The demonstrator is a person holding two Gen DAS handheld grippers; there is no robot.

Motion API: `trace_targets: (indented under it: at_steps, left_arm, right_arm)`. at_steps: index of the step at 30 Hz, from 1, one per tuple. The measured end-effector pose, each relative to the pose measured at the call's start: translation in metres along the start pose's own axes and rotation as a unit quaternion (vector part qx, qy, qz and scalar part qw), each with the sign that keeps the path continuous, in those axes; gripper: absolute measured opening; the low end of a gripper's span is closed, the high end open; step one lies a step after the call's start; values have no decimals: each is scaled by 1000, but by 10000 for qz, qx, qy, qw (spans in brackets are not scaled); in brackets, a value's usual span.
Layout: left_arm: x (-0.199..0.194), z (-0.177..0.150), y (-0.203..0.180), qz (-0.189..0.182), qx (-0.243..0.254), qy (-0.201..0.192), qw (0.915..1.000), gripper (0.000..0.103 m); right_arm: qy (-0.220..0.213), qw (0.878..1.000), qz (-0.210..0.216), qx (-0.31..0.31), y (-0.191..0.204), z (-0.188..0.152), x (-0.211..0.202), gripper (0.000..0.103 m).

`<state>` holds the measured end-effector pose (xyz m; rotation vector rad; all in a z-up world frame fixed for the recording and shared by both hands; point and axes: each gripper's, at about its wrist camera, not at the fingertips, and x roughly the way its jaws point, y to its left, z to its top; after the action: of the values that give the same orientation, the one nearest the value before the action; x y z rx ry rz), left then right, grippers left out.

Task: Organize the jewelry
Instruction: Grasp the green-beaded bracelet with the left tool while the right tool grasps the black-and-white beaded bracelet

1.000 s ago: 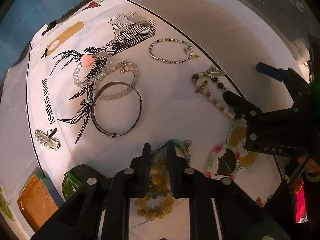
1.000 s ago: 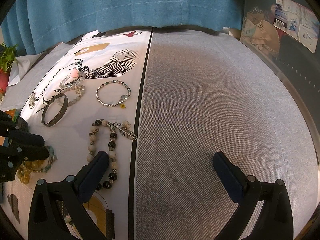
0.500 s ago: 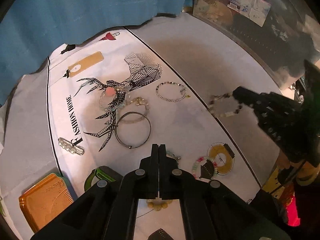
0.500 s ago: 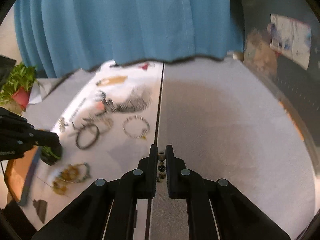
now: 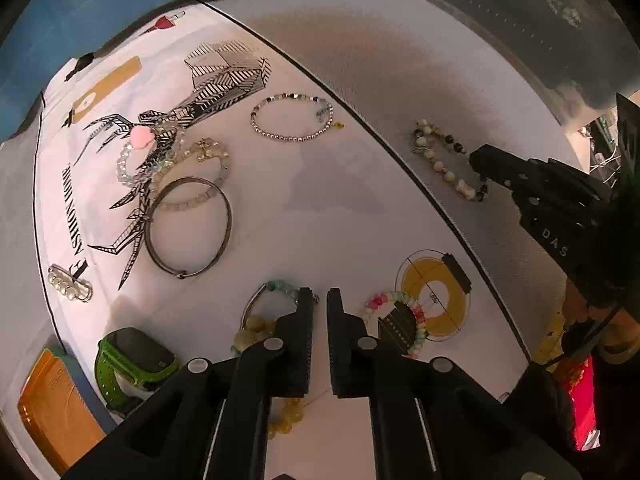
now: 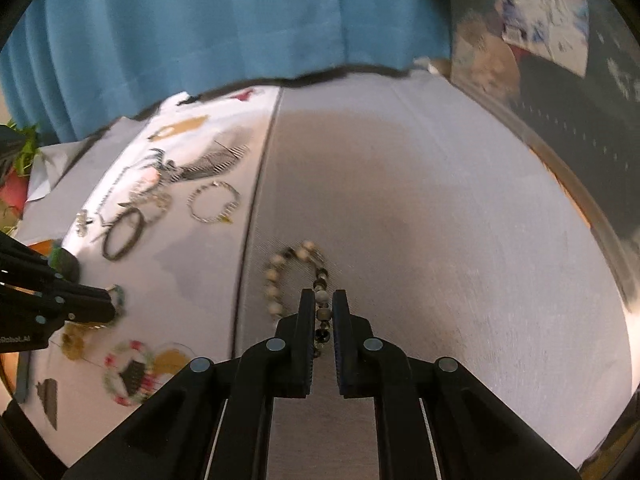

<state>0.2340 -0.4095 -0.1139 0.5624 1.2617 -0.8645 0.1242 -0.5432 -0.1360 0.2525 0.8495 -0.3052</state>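
My right gripper [image 6: 320,296] is shut on a cream and dark beaded bracelet [image 6: 280,280], whose loop lies on the grey mat [image 6: 440,240]. The bracelet also shows in the left wrist view [image 5: 444,160], with the right gripper [image 5: 480,160] at its end. My left gripper [image 5: 320,294] stands slightly open and empty over the white printed cloth [image 5: 320,200], beside a yellow and teal bead bracelet [image 5: 256,328] and a pastel bead bracelet [image 5: 396,320]. A metal bangle [image 5: 188,228], a silver bead bracelet [image 5: 292,118], a clear bracelet with a pink charm [image 5: 142,152] and a pearl bracelet [image 5: 208,160] lie farther off.
A green smartwatch [image 5: 132,360] and an orange case [image 5: 52,408] sit at the cloth's near left edge. A rhinestone clip [image 5: 70,284] lies at the left. A blue curtain [image 6: 200,20] hangs behind the table. Dark bins [image 6: 560,60] stand at the right.
My right gripper has closed on the cream and dark bracelet and carried it from the white cloth onto the grey mat. My left gripper has let go of the yellow bracelet and opened slightly.
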Motion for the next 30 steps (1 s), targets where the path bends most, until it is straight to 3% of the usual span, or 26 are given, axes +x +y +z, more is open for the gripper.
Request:
trace_targets:
  at_steps: [6,8,13,19,21,22,23,24,26,30]
  left_arm:
    - [1,2,-7,37,-35,31,10000,22]
    - [0,0,-11,196,-35,88,9998,36]
    - [-3,-12,-19,339,-43,17,9994,40]
    - [7,-6,-8,263,-379,-84,9989,43]
    - [5,-5,0,155,-530,-73,9984,39]
    - [5,-6,3,157,-597,-91,9981,24]
    - [5,-7,4,422,-557,-140,9975,10]
    - [5,-8,5,395,-539,-153,9976,10]
    - [2,-11,11,259,-761,-188,9966,9]
    - [-21,-17,22,108,-990,-539,9936,9]
  right_arm:
    - [-4,10000,-51,80,-11,-8,6,13]
    - [-21,10000,-69,68,-12,-9,6,16]
    - [-93,9999,-109,24,-10,-10,5,21]
    - [-208,9994,-271,-8,-13,-11,5,22]
    - [-221,9988,-421,-114,-12,-10,7,24]
    - [-245,9985,-461,-148,-12,-10,8,27]
    - [-255,9984,-474,-151,-13,-9,9,27]
    - [-257,9985,-470,-149,-13,-8,10,27]
    - [-264,9986,-399,-218,-12,-6,11,8]
    - [-274,9995,-79,-124,-10,-2,3,8]
